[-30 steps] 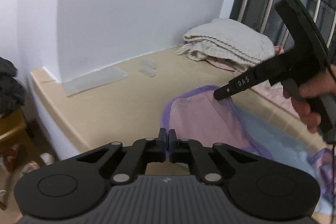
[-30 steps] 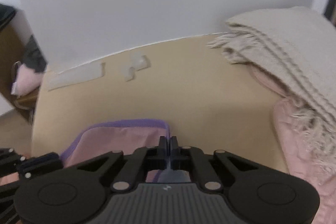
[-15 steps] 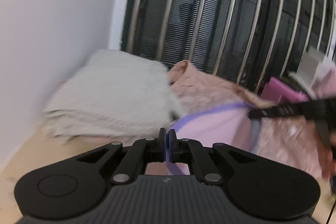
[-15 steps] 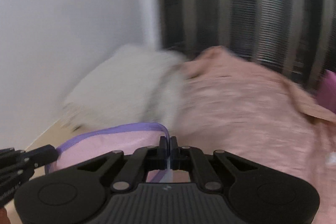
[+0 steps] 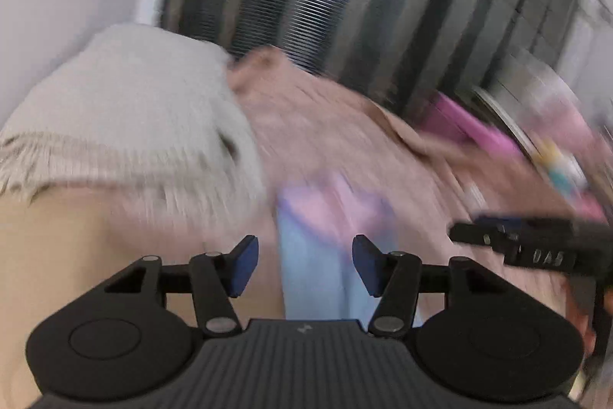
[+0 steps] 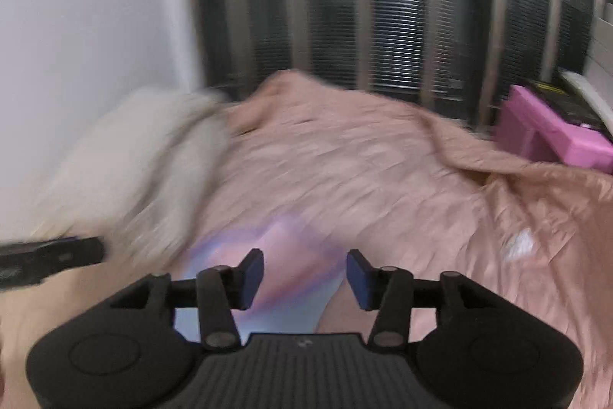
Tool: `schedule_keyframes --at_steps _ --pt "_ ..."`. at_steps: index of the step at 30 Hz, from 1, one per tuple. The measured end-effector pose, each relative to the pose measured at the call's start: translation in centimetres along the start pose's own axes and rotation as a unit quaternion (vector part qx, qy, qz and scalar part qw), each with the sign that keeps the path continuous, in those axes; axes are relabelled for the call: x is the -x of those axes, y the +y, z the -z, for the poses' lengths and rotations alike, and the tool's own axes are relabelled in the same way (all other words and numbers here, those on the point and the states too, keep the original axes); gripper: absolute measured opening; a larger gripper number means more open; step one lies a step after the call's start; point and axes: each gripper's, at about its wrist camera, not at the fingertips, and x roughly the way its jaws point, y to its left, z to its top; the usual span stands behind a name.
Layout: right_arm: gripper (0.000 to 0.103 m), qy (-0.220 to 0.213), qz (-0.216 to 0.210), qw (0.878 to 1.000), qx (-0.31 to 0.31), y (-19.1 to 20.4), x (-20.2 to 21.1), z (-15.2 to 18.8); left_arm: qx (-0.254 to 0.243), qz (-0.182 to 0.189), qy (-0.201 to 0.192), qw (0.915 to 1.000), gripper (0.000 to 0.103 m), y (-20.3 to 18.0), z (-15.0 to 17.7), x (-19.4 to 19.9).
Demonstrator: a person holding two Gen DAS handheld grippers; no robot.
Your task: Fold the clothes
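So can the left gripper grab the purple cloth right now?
Probably yes: the left gripper has its jaws open, with the purple cloth lying straight ahead between them and nothing in between, though blur hides detail.

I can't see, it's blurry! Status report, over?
Left tool open, right tool open. Pink-and-blue purple-edged cloth released on peach blanket. Nothing blocking.

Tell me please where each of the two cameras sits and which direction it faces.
Left wrist: on the left claw, open, facing the pink and blue garment, the grey blanket and window bars; the right claw enters at right.
Right wrist: on the right claw, open, facing the same garment and the pink quilt; the left claw enters at left.
Shared: garment, blanket, quilt, bars.
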Motion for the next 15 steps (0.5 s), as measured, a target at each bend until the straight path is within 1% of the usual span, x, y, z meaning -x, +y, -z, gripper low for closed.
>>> schedule_keyframes --at_steps 1,2,3,5,6,7,8,9,10,12,13,15 --pt "0.048 -0.001 -0.028 0.999 0.017 0.6 1.7 2.5 -0.023 0.010 0.009 0.9996 0.059 -0.7 2.4 1.2" --pt "0.048 0.008 -0.054 0.998 0.035 1.3 3.1 5.3 -0.045 0.020 0.019 0.9986 0.059 -1.5 4.8 2.5" --pt "0.047 0.018 -0.071 0.996 0.046 1.9 4.1 7.5 -0.054 0.032 0.032 0.9975 0.059 -2.2 6.8 3.1" --pt "0.046 0.030 -0.090 0.994 0.052 3.1 5.4 11.3 -0.051 0.065 0.053 0.9951 0.059 -2.8 9.8 3.4" --pt "0.045 0.032 -0.097 0.994 0.048 3.6 5.7 12.6 -0.048 0.063 0.057 0.9952 0.058 -3.1 10.7 3.4" --pt "0.042 0.029 -0.101 0.994 0.041 4.1 5.8 13.6 -0.045 0.060 0.062 0.9953 0.058 -3.3 11.5 3.3" --pt "0.039 0.024 -0.103 0.994 0.033 4.5 5.8 14.3 -0.046 0.049 0.063 0.9957 0.051 -3.5 11.7 2.8" --pt "0.034 0.019 -0.103 0.994 0.029 4.9 5.6 14.9 -0.054 0.040 0.050 0.9964 0.046 -3.8 12.1 2.7" --pt "0.027 0.016 -0.098 0.995 0.029 5.2 5.1 15.3 -0.061 0.042 0.049 0.9961 0.039 -3.8 12.1 2.6" --pt "0.024 0.006 -0.085 0.996 0.026 5.9 4.7 16.3 -0.075 0.044 0.045 0.9952 0.038 -3.9 12.3 2.5" --pt "0.021 -0.001 -0.084 0.996 0.016 6.0 5.0 16.8 -0.084 0.044 0.040 0.9947 0.035 -4.1 12.9 3.4" --pt "0.021 -0.007 -0.074 0.997 0.003 6.5 5.8 17.9 -0.103 0.044 0.029 0.9932 0.030 -4.5 14.1 5.1"
